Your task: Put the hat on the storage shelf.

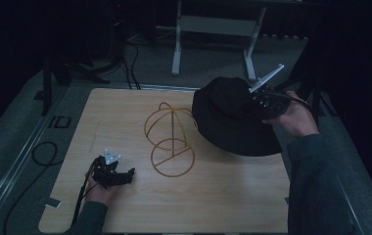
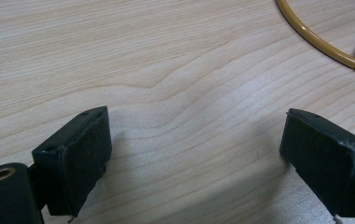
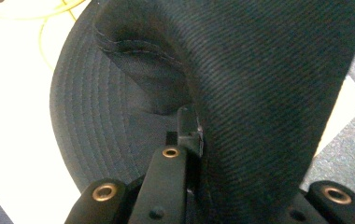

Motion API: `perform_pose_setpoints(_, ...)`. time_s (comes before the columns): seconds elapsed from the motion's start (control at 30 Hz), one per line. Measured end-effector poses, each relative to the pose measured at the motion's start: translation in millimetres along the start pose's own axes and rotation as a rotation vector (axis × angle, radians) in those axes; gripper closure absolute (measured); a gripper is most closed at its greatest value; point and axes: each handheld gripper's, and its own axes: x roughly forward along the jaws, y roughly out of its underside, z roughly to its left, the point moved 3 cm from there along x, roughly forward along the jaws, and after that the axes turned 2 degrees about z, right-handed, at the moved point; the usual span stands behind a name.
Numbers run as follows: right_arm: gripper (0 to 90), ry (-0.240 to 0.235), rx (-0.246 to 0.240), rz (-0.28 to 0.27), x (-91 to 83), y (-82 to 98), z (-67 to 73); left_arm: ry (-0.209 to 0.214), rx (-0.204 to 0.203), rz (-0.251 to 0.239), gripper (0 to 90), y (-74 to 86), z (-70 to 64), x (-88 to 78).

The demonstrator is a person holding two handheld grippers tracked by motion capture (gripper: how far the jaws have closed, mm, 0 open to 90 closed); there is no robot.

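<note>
The black hat (image 1: 233, 117) hangs over the table's (image 1: 233, 196) right side, just beside the wire stand (image 1: 172, 139); the right gripper (image 1: 265, 100) pinches its fabric; the left gripper (image 1: 113, 174), jaws spread, rests on the wood, near the stand's base.

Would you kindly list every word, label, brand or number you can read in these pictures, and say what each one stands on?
No words, labels, brands or numbers can be read in these pictures.
Black fabric bucket hat: stitching, no label showing.
Gold wire hat stand: no marking.
Light wooden table: plain grain.
Dark rectangular mark on the grey floor strip left of the table: too dim and small to read.
</note>
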Motion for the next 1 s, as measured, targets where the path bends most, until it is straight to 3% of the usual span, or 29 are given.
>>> perform_pose_setpoints(0.5,88.1,-0.002,0.021,-0.056,-14.6,5.3,-4.6,0.000,-0.001,0.000,9.4,-0.1,0.0,0.1)
perform_pose_setpoints(1.0,88.2,-0.042,0.034,-0.130,-25.8,11.3,-5.8,0.000,0.004,0.002,9.4,-0.3,0.3,0.2)
